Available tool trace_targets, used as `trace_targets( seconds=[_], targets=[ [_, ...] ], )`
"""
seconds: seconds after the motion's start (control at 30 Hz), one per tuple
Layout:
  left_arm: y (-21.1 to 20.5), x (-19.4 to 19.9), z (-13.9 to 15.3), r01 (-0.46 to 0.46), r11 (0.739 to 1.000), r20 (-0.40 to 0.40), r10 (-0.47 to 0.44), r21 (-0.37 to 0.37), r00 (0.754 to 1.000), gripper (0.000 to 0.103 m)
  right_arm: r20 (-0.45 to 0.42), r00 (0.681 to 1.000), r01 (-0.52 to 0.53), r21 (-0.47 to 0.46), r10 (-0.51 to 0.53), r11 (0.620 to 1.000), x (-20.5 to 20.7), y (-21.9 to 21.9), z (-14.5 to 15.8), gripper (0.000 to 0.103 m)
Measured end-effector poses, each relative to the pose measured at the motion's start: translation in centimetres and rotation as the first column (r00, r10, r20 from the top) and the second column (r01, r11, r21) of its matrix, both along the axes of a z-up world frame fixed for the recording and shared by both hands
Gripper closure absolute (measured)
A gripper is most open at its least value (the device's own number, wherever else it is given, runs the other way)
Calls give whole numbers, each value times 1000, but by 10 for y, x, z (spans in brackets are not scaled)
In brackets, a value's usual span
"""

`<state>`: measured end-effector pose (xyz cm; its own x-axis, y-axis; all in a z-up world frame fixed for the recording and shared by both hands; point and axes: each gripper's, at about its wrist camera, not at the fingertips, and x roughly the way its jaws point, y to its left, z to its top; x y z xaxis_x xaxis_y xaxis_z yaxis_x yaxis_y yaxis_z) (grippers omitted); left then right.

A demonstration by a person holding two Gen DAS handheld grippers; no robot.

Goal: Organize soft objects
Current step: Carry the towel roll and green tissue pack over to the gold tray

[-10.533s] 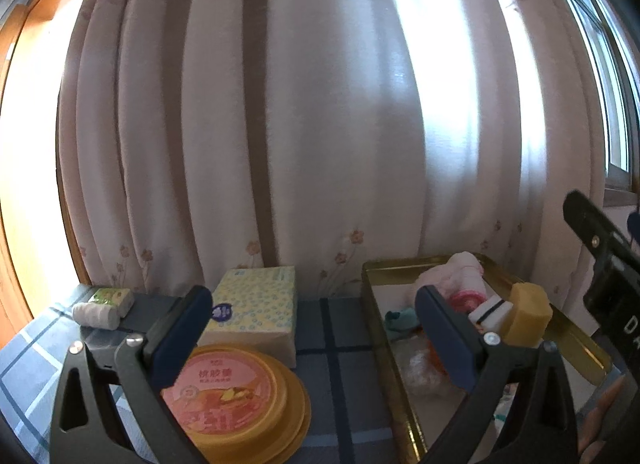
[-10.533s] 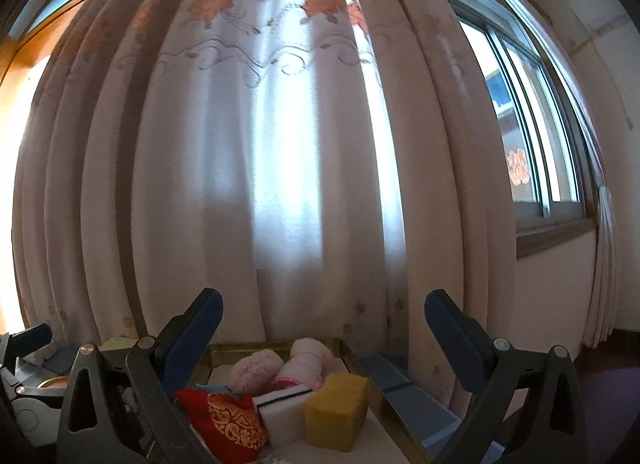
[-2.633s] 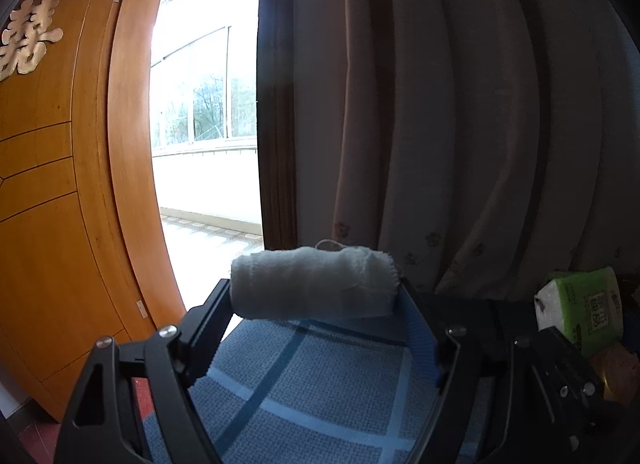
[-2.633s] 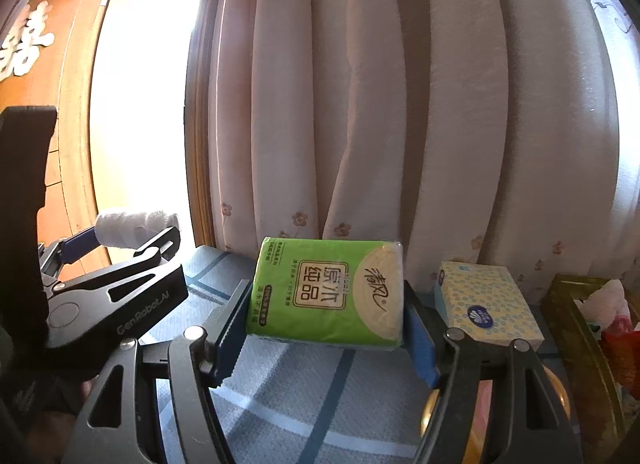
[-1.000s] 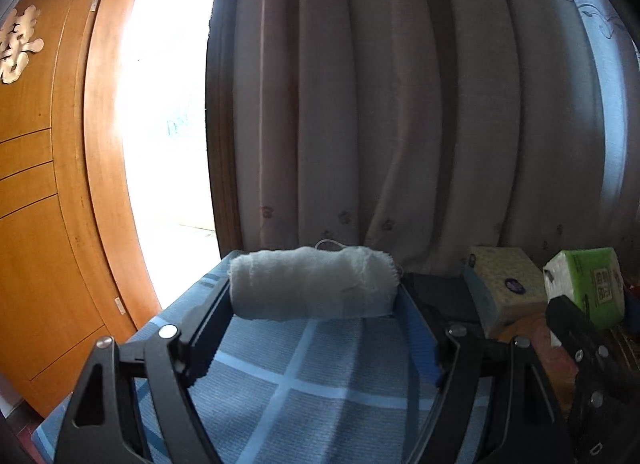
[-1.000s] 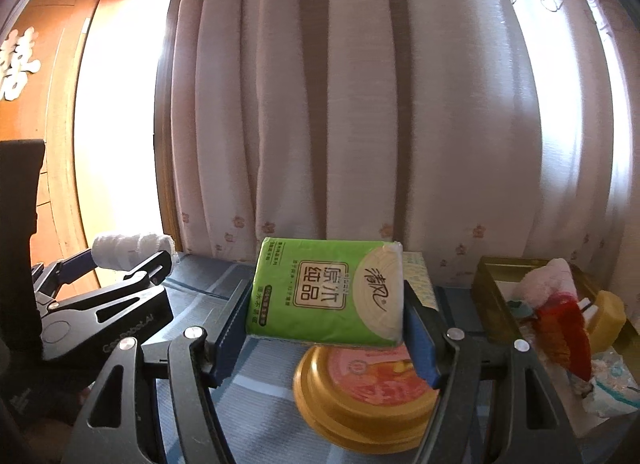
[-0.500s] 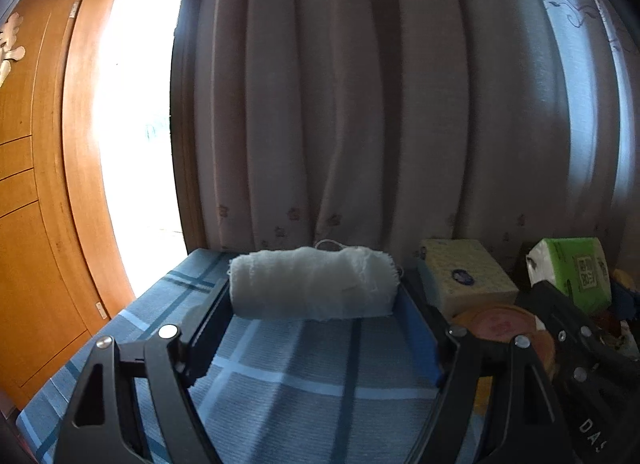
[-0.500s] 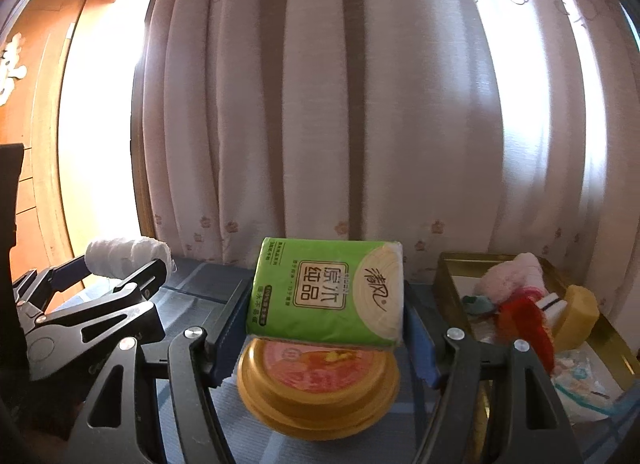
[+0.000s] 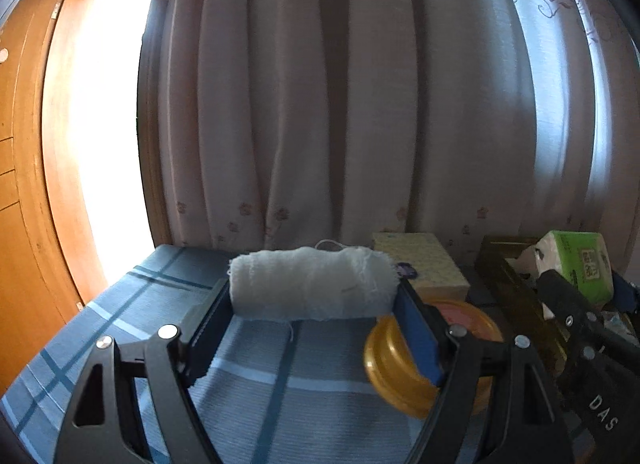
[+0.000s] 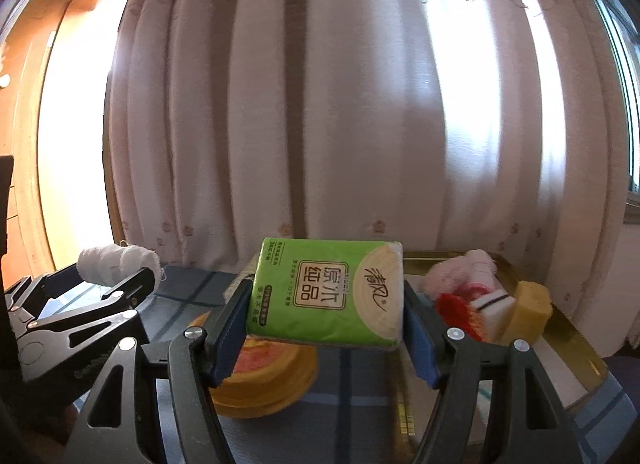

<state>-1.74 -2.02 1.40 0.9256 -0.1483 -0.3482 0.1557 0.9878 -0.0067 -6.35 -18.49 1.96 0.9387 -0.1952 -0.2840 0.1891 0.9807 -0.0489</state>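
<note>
Curtain [image 9: 320, 104] behind gripper-clamped gauze roll [image 9: 312, 284]

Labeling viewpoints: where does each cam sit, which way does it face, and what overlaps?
Left wrist: on the left claw, looking along its fingers over the blue plaid table toward the curtain; it clamps the white gauze roll.
Right wrist: on the right claw, facing the curtain; it clamps the green tissue pack.
Shared: both items, yellow round tin, gold tray.

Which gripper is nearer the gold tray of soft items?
Right. The right gripper, holding the green tissue pack, hangs beside the gold tray; the left gripper, holding the white gauze roll, is farther left.
</note>
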Motion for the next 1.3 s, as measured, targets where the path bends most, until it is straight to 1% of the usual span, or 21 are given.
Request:
trace_targets(
  seconds=[0.1, 0.33, 0.6, 1.1, 1.3],
  targets=[
    [-10, -3, -1, 13, 1000, 4, -13, 11, 1000, 23, 3, 1000, 19, 1, -19, 1000, -4, -8, 1, 32],
    [-31, -10, -1, 49, 999, 9, -49, 18, 999, 23, 35, 998, 54, -36, -53, 998, -16, -21, 4, 32],
    [-57, -17, -2, 90, 996, 11, -90, 22, 996, 23, 34, 995, 97, -11, -96, 995, -24, -47, 6, 32],
    [-94, -22, -5, 164, 986, 1, -164, 7, 986, 23, 54, 988, 149, -37, -147, 988, -40, -77, 10, 32],
    [-106, -25, -6, 181, 983, -6, -181, 4, 983, 23, 60, 982, 180, -37, -178, 983, -48, -92, 11, 32]
  ],
)
